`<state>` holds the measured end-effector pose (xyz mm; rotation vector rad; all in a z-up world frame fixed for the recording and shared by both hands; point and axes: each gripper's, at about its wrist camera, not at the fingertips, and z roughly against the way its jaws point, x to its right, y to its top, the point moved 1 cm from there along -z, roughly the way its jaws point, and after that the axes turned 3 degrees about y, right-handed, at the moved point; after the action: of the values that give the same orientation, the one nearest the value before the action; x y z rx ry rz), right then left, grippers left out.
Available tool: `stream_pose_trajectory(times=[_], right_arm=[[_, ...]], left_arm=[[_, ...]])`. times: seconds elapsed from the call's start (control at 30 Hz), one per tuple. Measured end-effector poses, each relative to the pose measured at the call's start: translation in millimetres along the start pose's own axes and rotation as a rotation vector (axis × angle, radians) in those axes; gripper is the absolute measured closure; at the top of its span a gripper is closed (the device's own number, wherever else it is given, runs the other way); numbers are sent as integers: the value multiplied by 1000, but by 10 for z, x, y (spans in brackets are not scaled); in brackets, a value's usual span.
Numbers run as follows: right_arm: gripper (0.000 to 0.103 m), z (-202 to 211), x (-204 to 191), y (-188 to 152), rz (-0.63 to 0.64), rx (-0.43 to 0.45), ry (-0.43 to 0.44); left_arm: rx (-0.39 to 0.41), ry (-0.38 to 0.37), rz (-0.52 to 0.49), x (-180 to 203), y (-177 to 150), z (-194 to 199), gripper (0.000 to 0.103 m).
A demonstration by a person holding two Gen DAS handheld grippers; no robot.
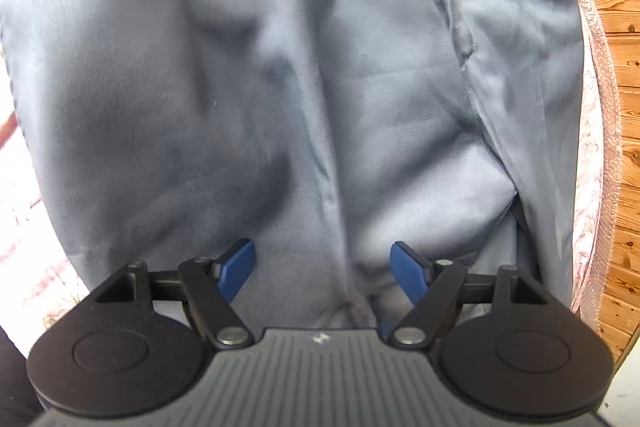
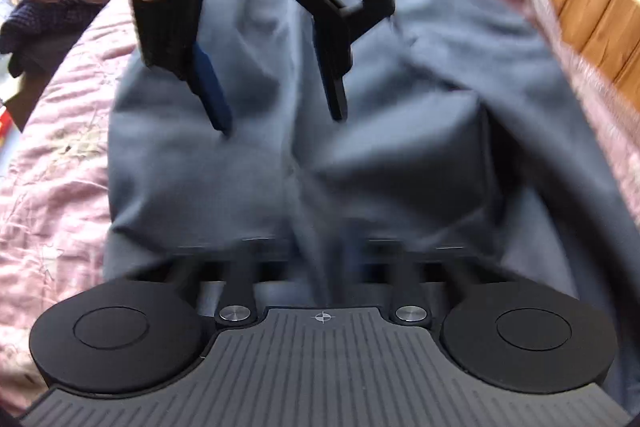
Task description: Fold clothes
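A grey-blue garment (image 1: 280, 87) lies on a pink quilt (image 2: 52, 155). The left gripper (image 1: 322, 269) has its fingers apart over the cloth. The right gripper (image 2: 320, 251) is too blurred to tell.

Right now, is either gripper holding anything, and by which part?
The left gripper is open above the grey-blue garment, holding nothing. The right gripper's fingertips are blurred against the cloth, so its hold cannot be told.

Pink quilted bedspread (image 2: 60, 155), wooden plank wall (image 1: 618, 75) beside it, dark knitted item (image 2: 36, 23) at its edge
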<state>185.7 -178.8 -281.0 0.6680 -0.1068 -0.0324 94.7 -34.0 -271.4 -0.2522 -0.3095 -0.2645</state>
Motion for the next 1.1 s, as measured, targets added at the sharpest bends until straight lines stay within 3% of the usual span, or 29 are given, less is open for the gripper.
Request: stream_pose_trajectory(times=[0.03, 0.13, 0.17, 0.2, 0.23, 0.33, 0.37, 0.4, 0.47, 0.53, 0.6, 0.77, 1.03, 1.1], right_arm=[[103, -20, -7, 42, -4, -10, 2], [103, 423, -185, 220, 17, 100, -11], [103, 556, -255, 247, 16, 127, -13], [103, 673, -319, 266, 11, 150, -16], [103, 729, -365, 253, -13, 158, -21], [99, 940, -469, 134, -104, 182, -73], [83, 1034, -484, 50, -144, 188, -105], [54, 1149, -480, -62, -189, 184, -131], [26, 1430, -456, -395, -249, 153, -210], [19, 1737, -470, -841, -279, 73, -339], [15, 2000, -486, -1287, -315, -47, -439], [13, 2363, -451, -2322, -260, -389, -526], [11, 2451, -20, -3032, 62, -691, -527], [12, 2501, 72, -3115, 102, -715, -509]], left_arm=[[-6, -5, -10, -11, 3, -15, 24], [-19, -56, -55, -29, 8, -23, 26], [-18, -71, -98, -11, 3, -1, 56], [-16, -79, -154, 17, -4, 31, 99], [-11, -99, -186, 11, -4, 97, 102], [10, -174, -246, -59, 6, 345, 102], [21, -206, -261, -67, -15, 438, 102], [29, -234, -272, -135, -34, 515, 102], [39, -271, -272, -220, -5, 632, 102], [47, -298, -280, -214, 95, 742, 102], [59, -335, -300, -245, 133, 839, 102], [101, -410, -376, -501, 191, 1116, 102], [151, -418, -473, -743, 103, 1274, 102], [148, -416, -488, -780, 94, 1240, 102]])
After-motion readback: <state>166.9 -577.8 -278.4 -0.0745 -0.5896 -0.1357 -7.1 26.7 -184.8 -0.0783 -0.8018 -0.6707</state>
